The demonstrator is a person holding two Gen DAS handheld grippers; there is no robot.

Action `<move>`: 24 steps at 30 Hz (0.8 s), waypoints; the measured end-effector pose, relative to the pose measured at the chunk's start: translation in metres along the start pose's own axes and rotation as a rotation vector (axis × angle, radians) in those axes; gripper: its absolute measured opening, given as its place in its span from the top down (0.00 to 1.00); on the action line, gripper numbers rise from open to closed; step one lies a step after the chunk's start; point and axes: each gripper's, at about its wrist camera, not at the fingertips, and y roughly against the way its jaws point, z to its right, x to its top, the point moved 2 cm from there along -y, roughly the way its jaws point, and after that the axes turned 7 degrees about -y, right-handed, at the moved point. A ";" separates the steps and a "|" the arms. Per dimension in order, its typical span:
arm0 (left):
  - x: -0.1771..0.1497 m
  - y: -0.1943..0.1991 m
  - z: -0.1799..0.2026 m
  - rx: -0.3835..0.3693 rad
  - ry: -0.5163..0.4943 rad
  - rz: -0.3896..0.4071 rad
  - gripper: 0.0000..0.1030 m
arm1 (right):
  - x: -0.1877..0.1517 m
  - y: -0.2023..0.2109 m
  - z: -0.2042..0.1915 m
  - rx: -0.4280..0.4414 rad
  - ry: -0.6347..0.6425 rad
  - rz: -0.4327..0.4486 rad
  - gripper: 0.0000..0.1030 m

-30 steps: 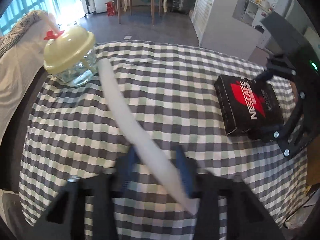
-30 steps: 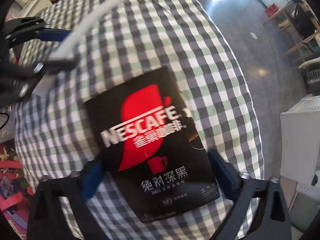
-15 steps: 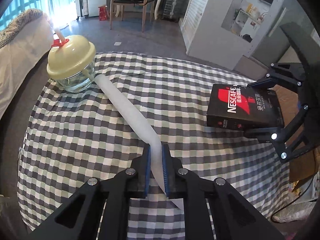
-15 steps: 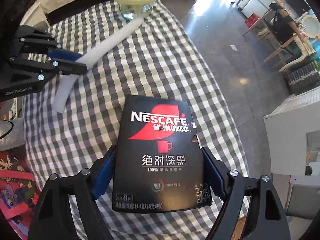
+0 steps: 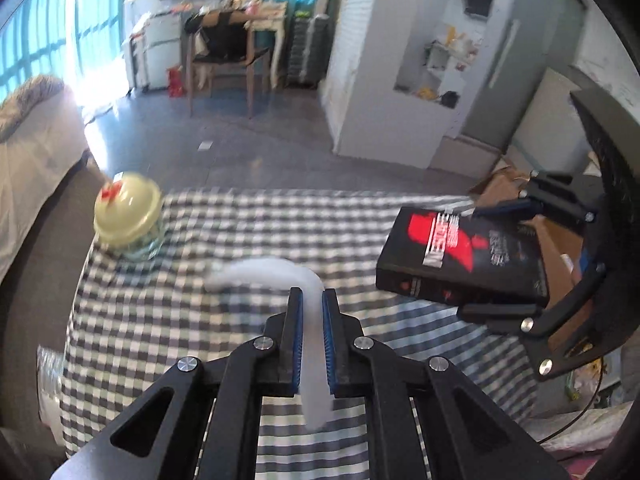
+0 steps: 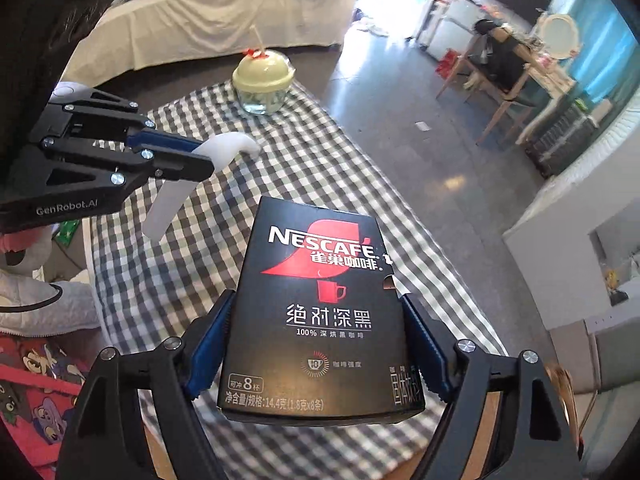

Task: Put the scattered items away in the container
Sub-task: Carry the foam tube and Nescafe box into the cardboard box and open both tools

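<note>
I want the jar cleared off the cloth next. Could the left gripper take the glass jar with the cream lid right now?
Probably not: the left gripper is shut on the white foam strip, so its fingers are occupied. The path across the checked cloth to the jar looks free.

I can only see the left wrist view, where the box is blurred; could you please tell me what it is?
Observer: It is a black Nescafe coffee box, clamped by its sides in the right hand-held gripper.
Operator: Thanks. How does the white foam strip hang?
Observer: It bends over the left hand-held gripper, both ends drooping clear of the checked cloth.
Operator: Does the lidded jar have a straw?
Observer: Yes, one stands upright from its dome lid.
</note>
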 end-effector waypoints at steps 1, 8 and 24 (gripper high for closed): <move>0.005 0.006 0.008 -0.008 -0.014 0.014 0.92 | -0.003 0.006 0.004 -0.015 -0.018 0.017 0.22; 0.050 0.040 0.100 -0.106 -0.160 0.088 0.91 | -0.028 0.067 0.028 -0.083 -0.192 0.099 0.22; 0.135 0.034 0.330 -0.443 -0.462 0.172 0.91 | -0.169 0.181 0.122 -0.375 -0.499 0.148 0.22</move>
